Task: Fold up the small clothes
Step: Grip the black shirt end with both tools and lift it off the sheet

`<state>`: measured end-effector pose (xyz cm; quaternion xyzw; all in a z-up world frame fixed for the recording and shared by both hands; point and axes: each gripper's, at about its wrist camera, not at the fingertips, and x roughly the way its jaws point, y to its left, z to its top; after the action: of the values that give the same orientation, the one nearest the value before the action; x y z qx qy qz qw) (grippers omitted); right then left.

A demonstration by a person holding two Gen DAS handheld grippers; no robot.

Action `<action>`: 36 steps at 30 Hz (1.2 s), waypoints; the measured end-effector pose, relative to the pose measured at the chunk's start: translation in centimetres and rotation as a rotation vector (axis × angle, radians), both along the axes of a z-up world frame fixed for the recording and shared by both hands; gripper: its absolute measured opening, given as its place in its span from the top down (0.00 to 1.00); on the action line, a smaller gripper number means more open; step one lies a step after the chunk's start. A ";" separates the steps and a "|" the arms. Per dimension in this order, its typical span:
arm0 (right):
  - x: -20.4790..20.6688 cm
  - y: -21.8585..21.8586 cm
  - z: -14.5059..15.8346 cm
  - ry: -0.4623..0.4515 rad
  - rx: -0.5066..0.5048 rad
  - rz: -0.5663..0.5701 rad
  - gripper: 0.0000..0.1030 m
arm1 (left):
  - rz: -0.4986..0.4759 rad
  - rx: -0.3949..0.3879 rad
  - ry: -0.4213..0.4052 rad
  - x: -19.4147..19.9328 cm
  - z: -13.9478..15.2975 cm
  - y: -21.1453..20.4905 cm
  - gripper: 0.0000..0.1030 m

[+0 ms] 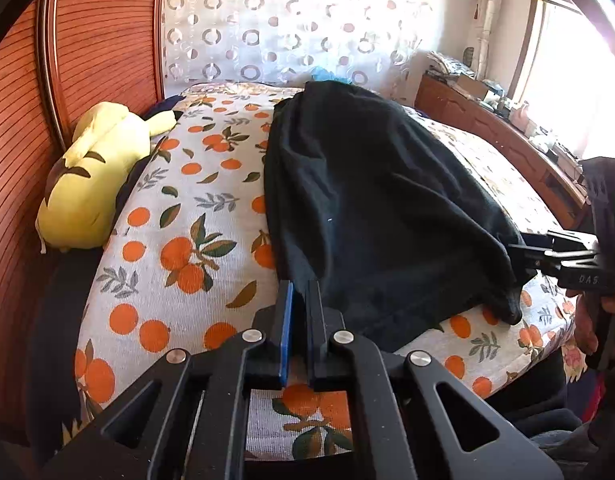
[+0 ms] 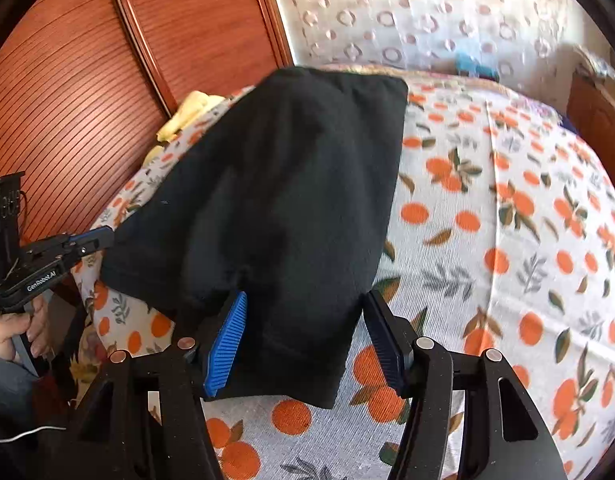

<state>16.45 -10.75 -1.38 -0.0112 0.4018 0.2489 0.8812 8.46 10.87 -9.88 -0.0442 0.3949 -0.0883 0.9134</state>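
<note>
my left gripper sits closed at the black shorts' left edge, lower centre; my right gripper gapes open around their hem.

A bed covered by a white sheet printed with oranges and leaves carries everything. A black garment, apparently shorts, lies on the sheet, running lengthwise from the near edge toward the far end of the bed. To its left, at the bed's edge against the reddish wooden panel, lies a yellow plush toy. Beyond the garment's far end, something small and blue sits by the wall, too blurred to identify.
</note>
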 end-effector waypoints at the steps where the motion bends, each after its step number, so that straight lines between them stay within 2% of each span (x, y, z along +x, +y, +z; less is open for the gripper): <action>1: 0.0 -0.1 -0.1 0.005 -0.003 0.000 0.40 | 0.001 -0.001 0.006 0.1 -0.2 0.0 0.95; 4: -0.1 -0.1 -0.1 -0.013 -0.013 -0.002 0.40 | -0.003 0.004 0.017 0.2 -0.5 0.0 0.94; 5: -0.1 0.1 -0.2 -0.014 -0.014 -0.003 0.40 | -0.007 0.006 0.023 0.3 -0.6 -0.1 0.84; 6: 0.0 0.1 -0.1 -0.015 -0.015 -0.003 0.40 | -0.015 0.000 0.026 0.4 -0.6 -0.1 0.67; 8: -0.4 1.3 0.1 -0.018 -0.021 -0.005 0.40 | -0.019 -0.010 0.026 0.4 -0.6 -0.3 0.56; 18: -1.0 1.7 0.0 -0.028 -0.029 -0.003 0.40 | -0.007 0.014 0.025 0.4 -1.1 -1.0 0.56; 23: -1.0 1.9 0.0 -0.026 -0.030 0.010 0.52 | -0.008 0.028 0.018 0.1 -1.2 -1.5 0.56; 27: -1.0 1.9 0.2 -0.031 -0.034 0.017 0.67 | -0.019 0.037 0.011 -0.2 -1.3 -1.8 0.57; 28: -1.0 1.8 0.3 -0.029 -0.032 0.019 0.70 | -0.023 0.036 0.009 -0.3 -1.3 -1.9 0.60; 30: -0.8 1.5 0.4 -0.029 -0.025 0.014 0.77 | -0.030 0.026 0.013 -0.2 -1.3 -1.9 0.76; 36: -0.9 1.3 0.2 -0.038 -0.023 0.016 0.79 | -0.066 -0.010 0.024 -0.2 -1.3 -2.3 0.91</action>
<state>15.57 -9.45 -1.15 -0.0293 0.3880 0.2509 0.8864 8.26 8.60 -11.14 -0.0367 0.4068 -0.1197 0.9049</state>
